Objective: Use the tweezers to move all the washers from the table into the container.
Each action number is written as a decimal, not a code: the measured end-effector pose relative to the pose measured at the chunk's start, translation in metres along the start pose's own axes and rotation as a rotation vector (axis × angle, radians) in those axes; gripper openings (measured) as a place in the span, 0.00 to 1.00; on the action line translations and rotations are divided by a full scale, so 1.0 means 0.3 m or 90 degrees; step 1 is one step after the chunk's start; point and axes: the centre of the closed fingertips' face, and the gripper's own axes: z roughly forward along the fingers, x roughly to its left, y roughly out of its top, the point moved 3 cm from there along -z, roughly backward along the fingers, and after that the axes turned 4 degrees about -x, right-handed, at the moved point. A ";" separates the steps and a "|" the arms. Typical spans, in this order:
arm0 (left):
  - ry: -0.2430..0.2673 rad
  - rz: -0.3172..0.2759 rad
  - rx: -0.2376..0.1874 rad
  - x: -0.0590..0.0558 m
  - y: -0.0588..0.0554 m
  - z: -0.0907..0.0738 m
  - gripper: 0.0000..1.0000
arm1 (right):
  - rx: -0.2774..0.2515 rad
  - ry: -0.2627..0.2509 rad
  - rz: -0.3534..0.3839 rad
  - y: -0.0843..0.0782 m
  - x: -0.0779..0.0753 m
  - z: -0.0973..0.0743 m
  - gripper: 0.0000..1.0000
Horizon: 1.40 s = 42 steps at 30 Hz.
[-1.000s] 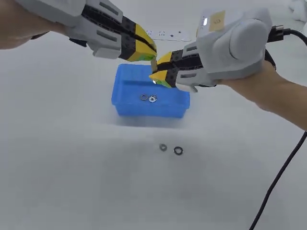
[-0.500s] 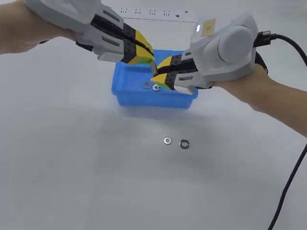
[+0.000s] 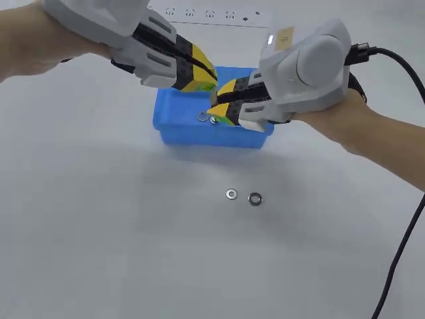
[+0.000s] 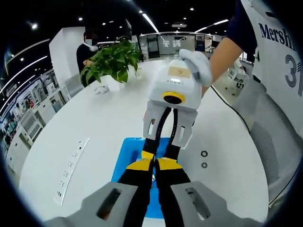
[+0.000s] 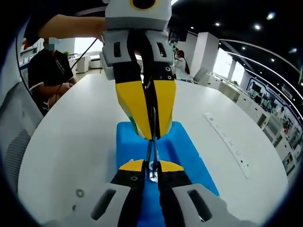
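Gripping the tweezers [image 5: 152,146], your left gripper [image 3: 211,74] and right gripper [image 3: 216,105] are both clamped shut. The washers [image 3: 255,199] look light, stiff, slippery: pinch one across its ring.

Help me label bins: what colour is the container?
The container is plain blue, clearest in the head view.

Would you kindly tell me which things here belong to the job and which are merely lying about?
Job: tweezers, blue container, two washers on the table, washers in the container.
Lying about: power strip, potted plant.
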 end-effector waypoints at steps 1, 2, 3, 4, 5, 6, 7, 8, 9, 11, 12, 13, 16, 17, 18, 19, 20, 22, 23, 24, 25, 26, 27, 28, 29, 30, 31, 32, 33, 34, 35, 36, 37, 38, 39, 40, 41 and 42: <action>0.000 0.002 -0.001 -0.002 0.008 -0.004 0.06 | -0.002 0.000 -0.001 0.007 0.003 -0.007 0.11; 0.001 0.003 -0.003 -0.003 0.015 -0.008 0.06 | -0.004 -0.001 -0.003 0.013 0.004 -0.012 0.11; 0.001 0.005 -0.005 -0.005 0.023 -0.011 0.06 | -0.006 -0.002 -0.006 0.019 0.004 -0.017 0.11; 0.002 0.008 -0.007 -0.008 0.035 -0.016 0.06 | -0.009 -0.006 -0.010 0.029 0.002 -0.025 0.11; 0.002 0.010 -0.008 -0.009 0.042 -0.019 0.06 | -0.011 -0.006 -0.010 0.034 0.001 -0.031 0.11; 0.003 0.013 -0.010 -0.012 0.052 -0.024 0.06 | -0.014 -0.007 -0.010 0.043 0.000 -0.038 0.11; 0.003 0.014 -0.010 -0.013 0.058 -0.026 0.06 | -0.015 -0.008 -0.012 0.048 0.001 -0.041 0.11; 0.004 0.019 -0.009 -0.014 0.066 -0.031 0.06 | -0.016 -0.009 -0.016 0.055 0.002 -0.047 0.11; 0.004 0.020 -0.009 -0.015 0.069 -0.033 0.06 | -0.016 -0.009 -0.017 0.058 0.003 -0.050 0.11; 0.004 0.025 -0.011 -0.019 0.088 -0.043 0.06 | -0.021 -0.014 -0.021 0.074 0.003 -0.063 0.11; 0.004 0.029 -0.011 -0.022 0.100 -0.050 0.06 | -0.024 -0.015 -0.021 0.084 0.004 -0.072 0.11; 0.003 0.032 -0.012 -0.025 0.108 -0.055 0.06 | -0.025 -0.018 -0.023 0.091 0.005 -0.079 0.11; 0.005 0.043 -0.013 -0.037 0.141 -0.070 0.06 | -0.031 -0.024 -0.031 0.118 0.012 -0.106 0.11; 0.005 0.045 -0.014 -0.042 0.149 -0.074 0.06 | -0.033 -0.026 -0.031 0.125 0.015 -0.113 0.11; 0.006 0.049 -0.017 -0.050 0.163 -0.079 0.06 | -0.036 -0.028 -0.035 0.125 0.005 -0.113 0.11; 0.007 0.051 -0.019 -0.055 0.171 -0.083 0.06 | -0.036 -0.029 -0.035 0.127 0.005 -0.115 0.11; 0.007 0.049 -0.026 -0.066 0.187 -0.089 0.06 | -0.042 -0.029 -0.031 0.138 0.012 -0.126 0.11; 0.010 0.048 -0.034 -0.080 0.201 -0.094 0.06 | -0.052 -0.029 -0.032 0.154 0.025 -0.144 0.11; 0.012 0.050 -0.036 -0.094 0.210 -0.099 0.06 | -0.054 -0.030 -0.032 0.162 0.033 -0.154 0.11; 0.013 0.051 -0.037 -0.102 0.215 -0.100 0.06 | -0.055 -0.030 -0.033 0.166 0.039 -0.160 0.11; 0.015 0.053 -0.039 -0.114 0.223 -0.103 0.06 | -0.055 -0.028 -0.039 0.172 0.051 -0.167 0.11; 0.016 0.053 -0.040 -0.120 0.228 -0.105 0.06 | -0.056 -0.027 -0.042 0.175 0.059 -0.172 0.11; 0.016 0.054 -0.042 -0.130 0.235 -0.108 0.06 | -0.056 -0.027 -0.045 0.179 0.069 -0.181 0.11; 0.019 0.056 -0.044 -0.136 0.240 -0.110 0.06 | -0.057 -0.027 -0.046 0.182 0.076 -0.187 0.11; 0.021 0.054 -0.047 -0.142 0.239 -0.109 0.06 | -0.060 -0.027 -0.045 0.185 0.086 -0.197 0.11; 0.020 0.054 -0.049 -0.152 0.240 -0.109 0.06 | -0.062 -0.027 -0.043 0.186 0.094 -0.203 0.11; 0.021 0.056 -0.050 -0.166 0.240 -0.110 0.06 | -0.062 -0.025 -0.043 0.186 0.109 -0.210 0.11; 0.020 0.055 -0.050 -0.174 0.240 -0.111 0.06 | -0.061 -0.023 -0.045 0.184 0.121 -0.214 0.11; 0.020 0.053 -0.051 -0.188 0.241 -0.112 0.06 | -0.060 -0.021 -0.046 0.181 0.137 -0.221 0.11; 0.021 0.051 -0.053 -0.197 0.242 -0.112 0.06 | -0.060 -0.019 -0.045 0.179 0.150 -0.227 0.11; 0.017 0.046 -0.054 -0.207 0.245 -0.113 0.06 | -0.058 -0.017 -0.046 0.174 0.166 -0.233 0.11; 0.015 0.046 -0.054 -0.224 0.244 -0.111 0.06 | -0.056 -0.016 -0.048 0.170 0.178 -0.237 0.11; 0.015 0.045 -0.052 -0.232 0.239 -0.107 0.06 | -0.053 -0.014 -0.049 0.163 0.194 -0.243 0.11; 0.012 0.042 -0.052 -0.243 0.235 -0.105 0.06 | -0.052 -0.014 -0.047 0.159 0.204 -0.247 0.11; 0.010 0.040 -0.053 -0.260 0.232 -0.102 0.06 | -0.052 -0.013 -0.045 0.156 0.214 -0.250 0.11; 0.009 0.037 -0.054 -0.268 0.231 -0.100 0.06 | -0.052 -0.010 -0.044 0.152 0.226 -0.252 0.11; 0.005 0.032 -0.053 -0.286 0.223 -0.098 0.06 | -0.050 -0.007 -0.044 0.147 0.241 -0.254 0.11; 0.005 0.030 -0.052 -0.294 0.219 -0.097 0.06 | -0.048 -0.005 -0.044 0.132 0.238 -0.249 0.11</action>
